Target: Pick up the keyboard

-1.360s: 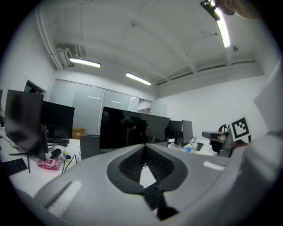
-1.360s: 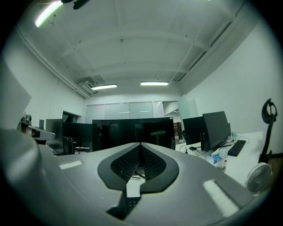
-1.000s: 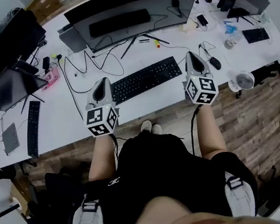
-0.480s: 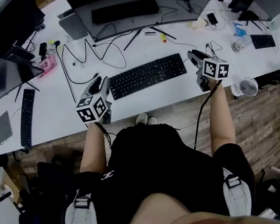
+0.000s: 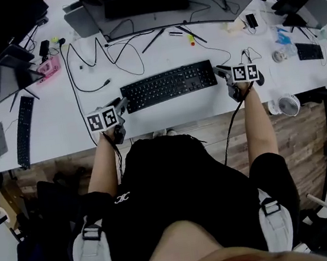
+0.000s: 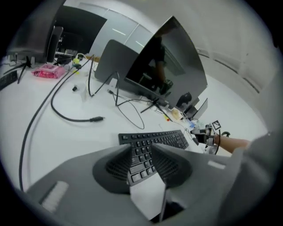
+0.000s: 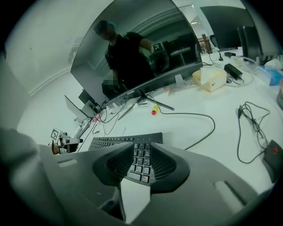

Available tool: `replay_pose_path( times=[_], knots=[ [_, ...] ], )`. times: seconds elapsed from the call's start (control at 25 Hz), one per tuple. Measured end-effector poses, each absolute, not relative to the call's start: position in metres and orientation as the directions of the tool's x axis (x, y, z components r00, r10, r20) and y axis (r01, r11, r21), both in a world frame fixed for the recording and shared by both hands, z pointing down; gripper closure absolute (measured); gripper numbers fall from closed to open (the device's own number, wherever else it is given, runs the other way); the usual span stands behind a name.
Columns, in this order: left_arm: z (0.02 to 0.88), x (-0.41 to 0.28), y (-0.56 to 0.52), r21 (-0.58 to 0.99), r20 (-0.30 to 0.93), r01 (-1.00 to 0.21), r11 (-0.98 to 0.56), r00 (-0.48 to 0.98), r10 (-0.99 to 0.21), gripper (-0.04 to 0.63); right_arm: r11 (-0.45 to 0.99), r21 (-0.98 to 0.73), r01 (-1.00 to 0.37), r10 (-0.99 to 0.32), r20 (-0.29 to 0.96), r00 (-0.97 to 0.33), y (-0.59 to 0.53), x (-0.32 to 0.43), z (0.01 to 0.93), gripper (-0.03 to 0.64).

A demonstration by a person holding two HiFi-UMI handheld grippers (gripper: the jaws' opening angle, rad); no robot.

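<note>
A black keyboard (image 5: 168,85) lies flat on the white desk (image 5: 63,140) in front of the person. My left gripper (image 5: 119,106) sits low at its left end, jaws apart and still opening. In the left gripper view the keyboard (image 6: 166,139) runs away from the gap of the left gripper (image 6: 141,150), and its near keys show between the pads without touching them. My right gripper (image 5: 221,71) is at the right end, open. In the right gripper view the keyboard (image 7: 115,142) shows through the gap of the right gripper (image 7: 142,151), not pinched.
A wide curved monitor (image 5: 153,3) stands behind the keyboard, with loose black cables (image 5: 112,56) in front of it. A mouse (image 5: 258,75) and a small fan (image 5: 288,104) lie to the right. A second keyboard (image 5: 23,130) and a pink box (image 5: 47,67) lie to the left.
Both grippers have come down from above the desk to the two ends of the keyboard, and their jaws have gone from shut to apart. The keyboard has not moved.
</note>
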State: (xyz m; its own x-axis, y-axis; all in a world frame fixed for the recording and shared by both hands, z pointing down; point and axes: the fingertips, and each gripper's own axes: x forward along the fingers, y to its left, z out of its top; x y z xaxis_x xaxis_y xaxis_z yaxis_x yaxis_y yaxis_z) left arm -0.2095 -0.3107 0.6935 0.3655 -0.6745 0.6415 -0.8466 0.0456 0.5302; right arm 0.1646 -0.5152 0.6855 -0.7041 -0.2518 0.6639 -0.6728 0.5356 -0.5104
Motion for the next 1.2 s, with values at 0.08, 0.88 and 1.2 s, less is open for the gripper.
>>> replay_pose_path(
  times=[0.08,0.88,1.2],
  knots=[
    [0.713,-0.211,-0.308,0.537,0.663,-0.841,0.058,0.379,-0.645,0.444,0.529,-0.514,-0.675,-0.228,0.68,-0.697,-0.516,0.163,0.699,0.531],
    [0.763,-0.204,-0.323,0.724,0.614,-0.672,0.158,0.522,-0.592,0.426,0.399,-0.668,-0.628,-0.052,0.668,-0.743,-0.529,0.163,0.755,0.517],
    [0.77,-0.211,-0.324,0.747,0.607,-0.634,0.2,0.529,-0.593,0.423,0.37,-0.679,-0.634,-0.099,0.649,-0.754,-0.529,0.161,0.756,0.525]
  ],
)
